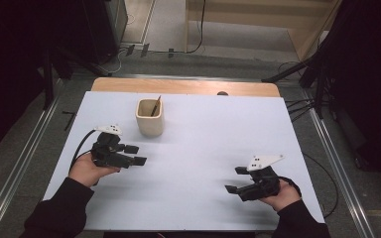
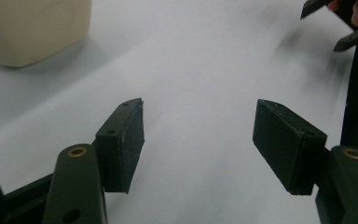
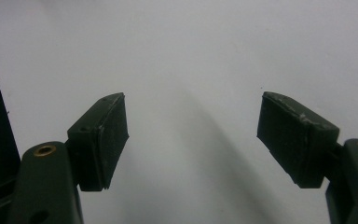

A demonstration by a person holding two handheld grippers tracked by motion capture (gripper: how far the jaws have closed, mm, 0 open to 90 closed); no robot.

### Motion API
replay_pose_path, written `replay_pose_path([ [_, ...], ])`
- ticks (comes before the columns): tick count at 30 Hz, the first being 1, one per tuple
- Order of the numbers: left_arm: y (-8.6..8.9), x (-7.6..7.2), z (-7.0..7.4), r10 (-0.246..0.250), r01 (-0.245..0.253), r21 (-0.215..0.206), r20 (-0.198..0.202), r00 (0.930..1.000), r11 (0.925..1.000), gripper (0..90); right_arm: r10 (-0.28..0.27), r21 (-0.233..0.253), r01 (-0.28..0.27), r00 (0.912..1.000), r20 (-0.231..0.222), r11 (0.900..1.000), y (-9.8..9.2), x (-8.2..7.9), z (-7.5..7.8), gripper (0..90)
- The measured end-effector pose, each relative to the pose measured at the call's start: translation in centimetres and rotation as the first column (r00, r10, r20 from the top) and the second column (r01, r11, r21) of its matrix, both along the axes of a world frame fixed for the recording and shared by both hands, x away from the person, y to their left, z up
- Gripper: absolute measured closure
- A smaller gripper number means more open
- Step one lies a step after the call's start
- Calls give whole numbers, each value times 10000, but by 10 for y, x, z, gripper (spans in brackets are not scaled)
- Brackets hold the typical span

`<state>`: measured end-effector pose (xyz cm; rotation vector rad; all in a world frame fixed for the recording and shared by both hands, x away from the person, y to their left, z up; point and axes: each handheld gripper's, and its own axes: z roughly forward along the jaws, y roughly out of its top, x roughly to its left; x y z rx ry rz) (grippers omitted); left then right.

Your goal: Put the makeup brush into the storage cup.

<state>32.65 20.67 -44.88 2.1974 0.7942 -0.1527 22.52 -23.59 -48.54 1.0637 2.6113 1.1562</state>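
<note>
We see left tongs and right tongs both apart (nothing gripped); beige cup holding brown stick at 12 o'clock on the surface.

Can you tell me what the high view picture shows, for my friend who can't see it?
A person's two hands each hold a black gripper over a white table, the left gripper and the right gripper both open and holding nothing. Behind the left one stands a cream cup with a thin brown stick leaning inside it.
</note>
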Motion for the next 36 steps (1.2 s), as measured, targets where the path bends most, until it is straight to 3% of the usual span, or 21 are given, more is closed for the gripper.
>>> replay_pose_path([
  [12,-3,-16,-7,-335,333,39,329,9989,9994,347,3,-27,-3,10000,-18,10000,0,0,0,253],
  [22,2,-24,-13,-220,220,-13,302,9993,9998,350,-38,-35,38,10000,-29,10000,0,0,-1,253],
  [36,7,-39,-16,-210,196,215,638,9977,9996,348,-35,-38,34,10000,-64,10000,0,1,-1,252],
])
